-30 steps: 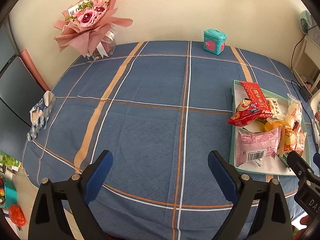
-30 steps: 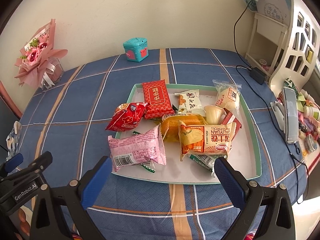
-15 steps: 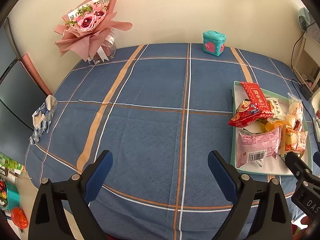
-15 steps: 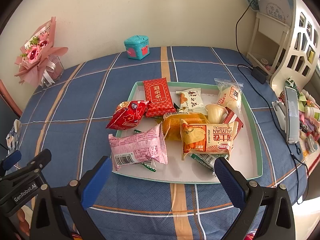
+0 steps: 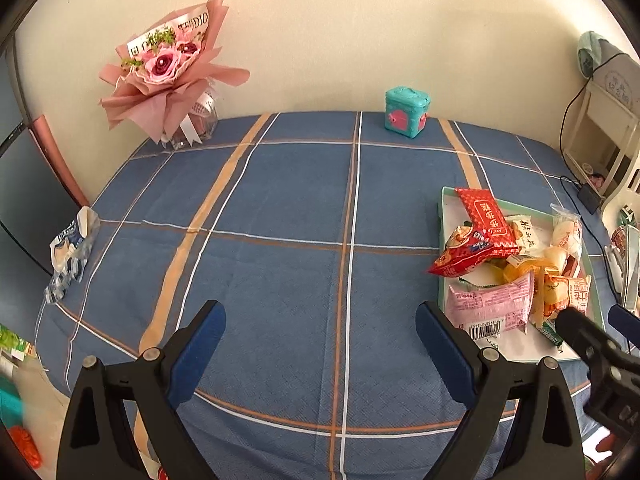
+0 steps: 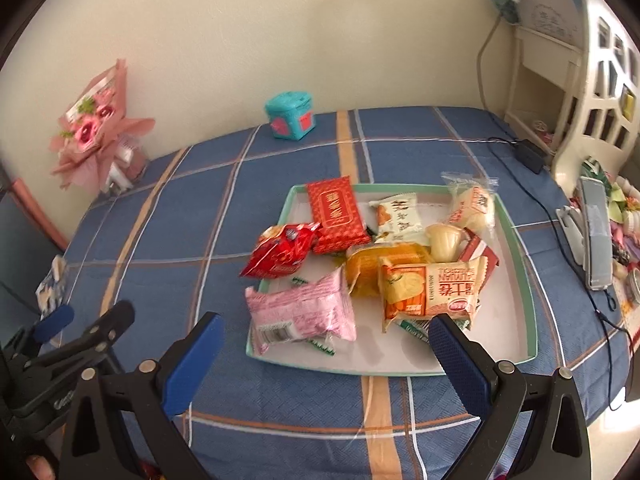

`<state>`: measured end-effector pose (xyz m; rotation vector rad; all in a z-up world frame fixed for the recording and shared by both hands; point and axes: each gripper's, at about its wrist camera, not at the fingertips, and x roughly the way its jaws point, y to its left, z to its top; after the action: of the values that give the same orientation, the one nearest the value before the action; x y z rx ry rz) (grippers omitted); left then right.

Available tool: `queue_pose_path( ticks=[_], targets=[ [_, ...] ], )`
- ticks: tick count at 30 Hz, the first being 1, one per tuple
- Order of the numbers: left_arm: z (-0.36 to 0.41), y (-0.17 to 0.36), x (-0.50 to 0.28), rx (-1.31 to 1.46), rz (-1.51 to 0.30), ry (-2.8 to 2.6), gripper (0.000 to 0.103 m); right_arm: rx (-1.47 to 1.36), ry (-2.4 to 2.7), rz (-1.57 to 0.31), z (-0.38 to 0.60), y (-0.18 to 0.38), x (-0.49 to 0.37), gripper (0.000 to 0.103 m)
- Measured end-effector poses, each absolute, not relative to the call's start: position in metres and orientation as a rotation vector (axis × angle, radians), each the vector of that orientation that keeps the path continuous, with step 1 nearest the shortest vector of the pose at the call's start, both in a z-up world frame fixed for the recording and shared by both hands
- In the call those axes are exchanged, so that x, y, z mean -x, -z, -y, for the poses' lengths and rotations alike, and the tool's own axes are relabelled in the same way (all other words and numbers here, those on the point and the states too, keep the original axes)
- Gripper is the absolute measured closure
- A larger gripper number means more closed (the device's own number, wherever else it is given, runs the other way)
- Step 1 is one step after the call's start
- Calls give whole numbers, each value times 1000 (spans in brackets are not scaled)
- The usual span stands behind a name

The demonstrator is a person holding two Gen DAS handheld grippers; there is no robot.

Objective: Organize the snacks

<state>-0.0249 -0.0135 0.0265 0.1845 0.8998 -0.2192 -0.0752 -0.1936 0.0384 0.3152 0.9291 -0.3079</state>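
A white tray with a green rim (image 6: 516,240) (image 5: 441,240) holds several snack packets on the blue plaid cloth. Among them are a pink packet (image 6: 304,316) (image 5: 490,308), a red foil bag (image 6: 280,254) hanging over the left rim, a flat red packet (image 6: 336,214) and an orange roll packet (image 6: 432,290). My right gripper (image 6: 322,338) is open, low at the tray's near edge, nothing between its fingers. My left gripper (image 5: 320,328) is open over bare cloth left of the tray. Each gripper shows at the other view's edge.
A pink flower bouquet (image 5: 168,72) stands at the back left by the wall, a teal box (image 5: 406,112) at the back centre. A crumpled wrapper (image 5: 70,248) lies at the cloth's left edge. A white shelf and a black cable (image 6: 528,152) are on the right.
Both views have tilted up a little, so the table and tray sit lower in frame. Both grippers stay open and no snack has moved.
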Motion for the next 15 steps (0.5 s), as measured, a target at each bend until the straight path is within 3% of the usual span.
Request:
queue_pose_path(
  ticks=[10, 15],
  targets=[
    [5, -27, 22, -176, -895, 205, 7, -185, 284, -1012, 186, -64, 72, 0],
    [3, -30, 27, -197, -839, 203, 7, -225, 278, -968, 175, -38, 79, 0]
  ],
)
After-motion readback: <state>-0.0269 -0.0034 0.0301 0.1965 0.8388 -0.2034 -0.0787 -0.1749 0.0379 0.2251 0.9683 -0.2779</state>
